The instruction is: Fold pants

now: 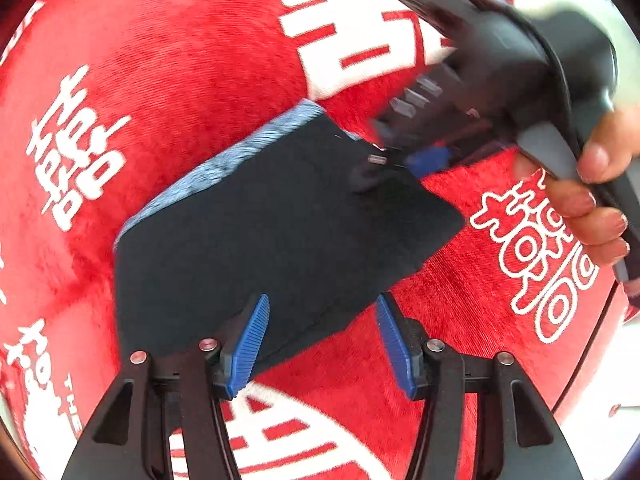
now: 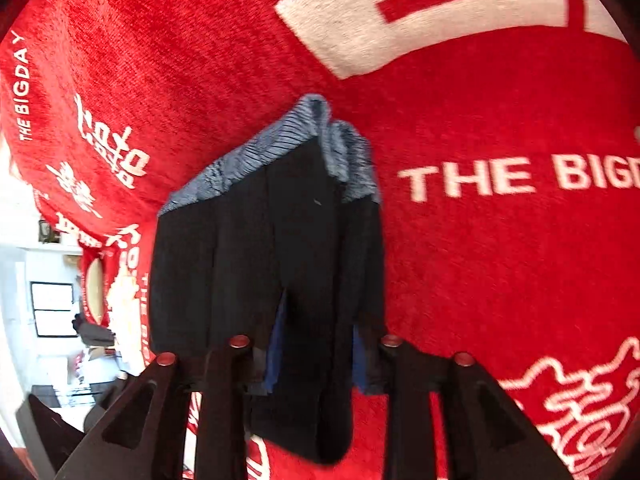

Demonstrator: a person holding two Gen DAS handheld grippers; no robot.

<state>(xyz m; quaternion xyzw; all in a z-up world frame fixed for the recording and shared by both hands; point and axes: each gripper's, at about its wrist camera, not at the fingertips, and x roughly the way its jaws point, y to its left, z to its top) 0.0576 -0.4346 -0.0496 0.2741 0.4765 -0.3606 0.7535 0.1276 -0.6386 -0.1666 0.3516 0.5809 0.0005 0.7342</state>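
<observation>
Left wrist view: the left gripper has its blue fingers spread, pressing nothing, the folded dark pants lying at mid-frame between them on the red blanket. At upper right a hand holds the right gripper, whose partly parted fingers straddle the pants' lower edge; a grip cannot be told.

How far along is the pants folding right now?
Done, by the look of it: the dark navy pants with a blue-grey ribbed waistband lie as a compact folded rectangle on the red plush blanket with white lettering.

In hand: the left gripper stands open over the near edge, pads clear of the cloth. The right gripper straddles dark fabric; whether it pinches is unclear.

Left: perhaps a final fold or just letting go.
</observation>
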